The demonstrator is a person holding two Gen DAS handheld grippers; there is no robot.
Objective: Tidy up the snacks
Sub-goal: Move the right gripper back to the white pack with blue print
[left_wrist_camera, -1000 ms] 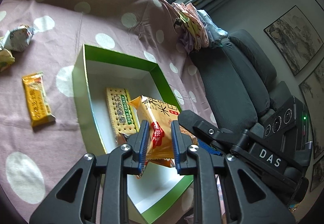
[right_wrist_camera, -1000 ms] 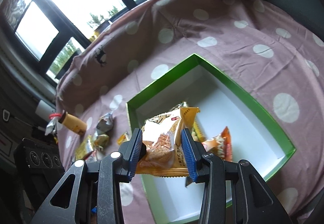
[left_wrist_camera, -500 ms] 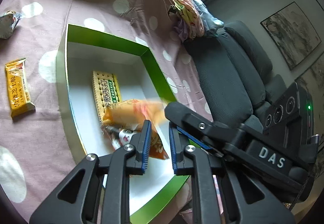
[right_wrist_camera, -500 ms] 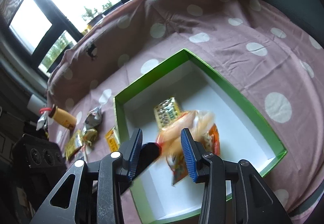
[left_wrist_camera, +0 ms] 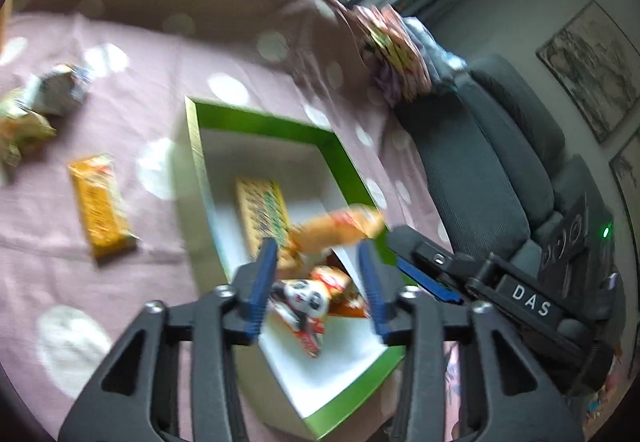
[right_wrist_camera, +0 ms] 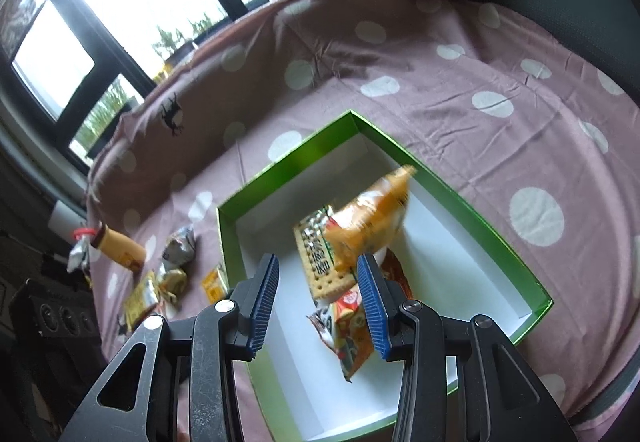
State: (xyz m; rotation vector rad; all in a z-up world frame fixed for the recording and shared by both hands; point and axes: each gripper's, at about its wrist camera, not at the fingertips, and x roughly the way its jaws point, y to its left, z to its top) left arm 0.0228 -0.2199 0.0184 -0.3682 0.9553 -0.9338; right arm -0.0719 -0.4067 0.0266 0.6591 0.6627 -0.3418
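A green-rimmed white box (left_wrist_camera: 260, 118) (right_wrist_camera: 288, 158) sits on the pink dotted cloth. My left gripper (left_wrist_camera: 318, 278) hovers over its near end with its jaws opening. A panda-print packet (left_wrist_camera: 304, 298) (right_wrist_camera: 348, 326) lies on the box floor between them, and the pads are off it. Nothing is between the jaws of my open right gripper (right_wrist_camera: 318, 286). Just beyond its fingertips a blurred orange packet (right_wrist_camera: 368, 222) (left_wrist_camera: 336, 230) tumbles over a cracker packet (right_wrist_camera: 316, 262) (left_wrist_camera: 262, 214) in the box.
A yellow bar (left_wrist_camera: 100, 206) lies on the cloth left of the box, with several wrapped snacks (right_wrist_camera: 176, 250) beyond it. Folded clothes (left_wrist_camera: 392, 54) sit on a grey padded seat (left_wrist_camera: 480, 162) to the right. A black device (right_wrist_camera: 52, 314) stands at the left edge.
Both grippers held orange packets over the box. The right one's packet dropped and is tumbling inside. The left jaws have spread and the panda packet lies loose on the box floor.
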